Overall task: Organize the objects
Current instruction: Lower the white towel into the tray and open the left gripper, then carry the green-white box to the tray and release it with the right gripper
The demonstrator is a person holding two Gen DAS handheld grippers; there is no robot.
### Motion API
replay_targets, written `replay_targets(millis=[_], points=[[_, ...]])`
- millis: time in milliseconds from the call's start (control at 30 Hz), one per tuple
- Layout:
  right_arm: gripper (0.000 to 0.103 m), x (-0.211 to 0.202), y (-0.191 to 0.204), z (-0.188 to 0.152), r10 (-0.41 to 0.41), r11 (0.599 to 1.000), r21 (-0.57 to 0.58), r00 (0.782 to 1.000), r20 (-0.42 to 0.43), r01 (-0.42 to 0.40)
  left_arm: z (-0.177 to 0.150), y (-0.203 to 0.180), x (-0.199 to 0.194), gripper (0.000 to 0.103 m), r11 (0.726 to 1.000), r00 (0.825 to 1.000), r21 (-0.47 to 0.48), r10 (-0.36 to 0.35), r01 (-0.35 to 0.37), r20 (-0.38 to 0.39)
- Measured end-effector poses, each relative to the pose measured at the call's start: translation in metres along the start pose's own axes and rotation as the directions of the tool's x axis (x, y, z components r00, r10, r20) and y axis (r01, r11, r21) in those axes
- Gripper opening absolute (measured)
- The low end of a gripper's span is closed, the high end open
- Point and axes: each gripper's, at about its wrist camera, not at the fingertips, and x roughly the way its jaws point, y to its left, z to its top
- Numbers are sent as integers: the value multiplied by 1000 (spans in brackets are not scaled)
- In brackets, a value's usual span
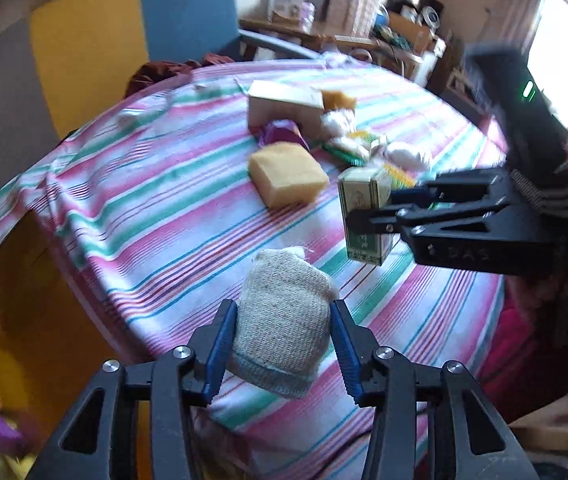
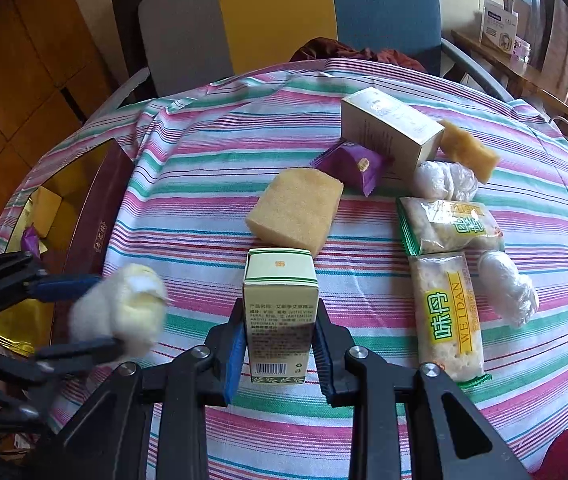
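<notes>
A rolled grey sock (image 1: 284, 328) sits clamped between the blue pads of the left gripper (image 1: 282, 344), held above the near-left part of the striped tablecloth (image 1: 164, 208). The right gripper (image 2: 278, 344) grips an upright green-and-cream carton (image 2: 280, 312) over the cloth, reaching in level from the right. Beyond lie a yellow sponge (image 2: 295, 210), a purple sachet (image 2: 357, 166) and snack packets (image 2: 447, 312). An open maroon box (image 2: 96, 200) sits at the left edge; blue and yellow chairs stand behind.
</notes>
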Motion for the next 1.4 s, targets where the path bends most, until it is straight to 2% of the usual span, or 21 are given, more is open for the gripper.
replay_targets(millis=[67,133,200,300,400,433,500,567,767,967,1100,1233,1300,1400], points=[[29,-1,2,0,4,1000,-3,1000,5,-4,-6,13,-28,48,996,998,-82,-16,21,55],[29,-1,4,0,2,1000,-11,1000,5,-2,-15,27,-57,48,990,994,-140,18,-3,109],[29,-1,5,-1,2,1000,-19,1000,4,-2,-31,51,-88,48,972,986,-231,74,-38,150],[29,-1,9,-2,4,999,-34,1000,2,-4,-63,98,-123,48,904,963,-397,232,-160,141],[29,0,12,-3,4,999,-45,1000,0,-4,-101,144,-140,48,800,939,-547,338,-248,69],[29,0,12,-3,3,999,-46,1000,-1,-3,-112,155,-142,48,768,929,-576,368,-281,37],[29,0,12,-3,2,999,-44,1000,-2,-2,-133,175,-141,48,716,920,-625,391,-309,-7],[29,0,11,-3,0,999,-42,1000,-3,-1,-145,185,-134,48,685,911,-645,410,-340,-46],[29,2,11,-3,-4,999,-37,1000,-10,3,-159,207,-109,48,615,889,-682,442,-396,-117],[29,4,11,-4,-1,999,-40,1000,-19,0,-163,212,-100,51,592,876,-683,459,-428,-151],[29,4,11,-4,5,999,-39,1000,-24,-6,-161,208,-104,53,597,864,-667,481,-445,-147],[29,3,10,-3,34,999,-20,999,-36,-34,-159,200,-115,57,615,855,-647,506,-450,-113],[29,-3,15,-2,53,998,-18,998,-37,-54,-160,195,-125,57,624,857,-648,508,-435,-86],[29,-16,39,5,119,991,-52,992,-36,-121,-163,189,-145,58,621,847,-662,530,-418,-38]])
